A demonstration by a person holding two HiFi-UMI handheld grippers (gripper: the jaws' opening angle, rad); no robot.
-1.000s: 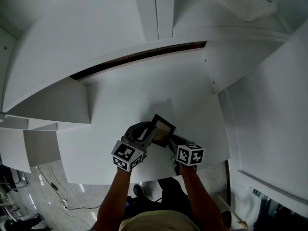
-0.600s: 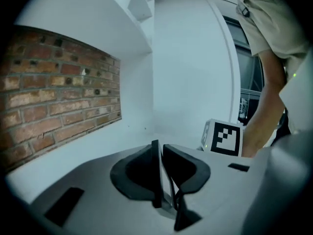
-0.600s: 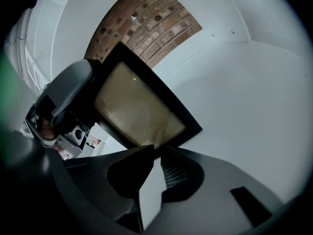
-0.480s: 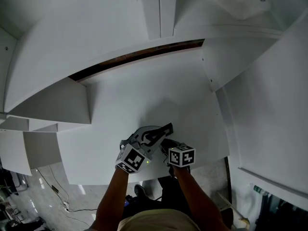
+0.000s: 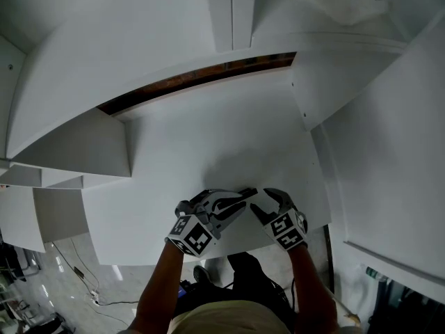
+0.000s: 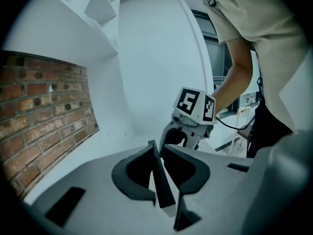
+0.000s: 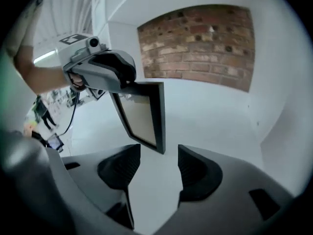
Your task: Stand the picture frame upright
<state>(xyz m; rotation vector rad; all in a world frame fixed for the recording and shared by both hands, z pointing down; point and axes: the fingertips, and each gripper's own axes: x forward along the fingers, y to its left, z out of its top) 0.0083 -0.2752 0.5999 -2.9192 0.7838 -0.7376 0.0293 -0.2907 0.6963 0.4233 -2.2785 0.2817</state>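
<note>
The picture frame, dark-rimmed with a pale brown face, hangs upright and slightly tilted just above the white tabletop. My left gripper is shut on its upper edge. In the left gripper view the frame shows as a thin dark slab pinched between the jaws of the left gripper. My right gripper is beside the frame on the right, its jaws opening. Nothing lies between them in the right gripper view. The frame's lower corner hangs just beyond the right gripper.
A brick wall runs behind the table's far side. White stepped shelves stand at the left and a white panel at the right. Both grippers work close to the table's front edge.
The frame has swung from showing its face in the head view to edge-on. The right gripper has let go of it and drawn off to the right; the left keeps its hold.
</note>
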